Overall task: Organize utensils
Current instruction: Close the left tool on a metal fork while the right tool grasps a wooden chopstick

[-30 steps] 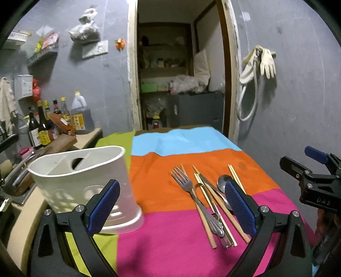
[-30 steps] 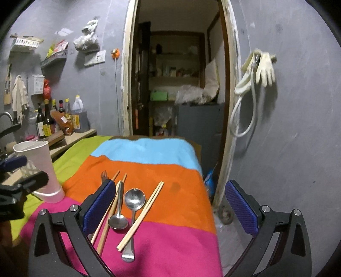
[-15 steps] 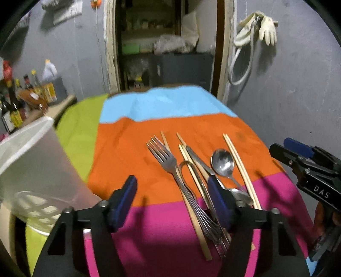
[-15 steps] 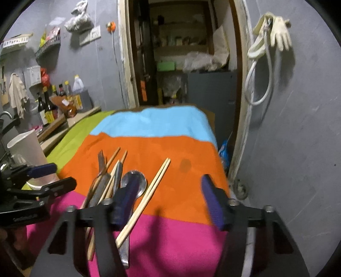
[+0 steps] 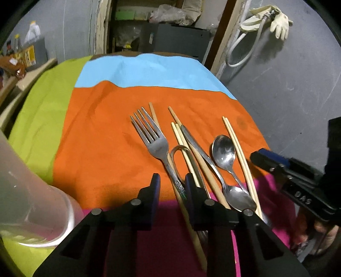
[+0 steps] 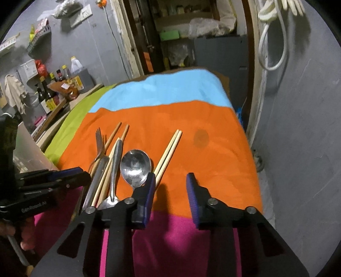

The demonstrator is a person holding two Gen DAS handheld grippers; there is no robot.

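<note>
Striped cloth (image 5: 106,132), magenta then orange then blue, covers the bench. Both claws are closing on nothing: left claw (image 5: 170,185) over the steel fork (image 5: 157,147) handle, right claw (image 6: 170,187) beside the spoon (image 6: 135,168). Pale chopsticks (image 5: 238,149) lie alongside. A white plastic holder (image 5: 25,191) is seen only leftward.

Rubber gloves (image 5: 277,16) hang above a white hose (image 5: 245,51).

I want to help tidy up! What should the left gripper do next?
Probably drop a little onto the fork handle. The left gripper hovers over that handle, its jaws closing but not yet pressing it, and the holder waits to the left.
</note>
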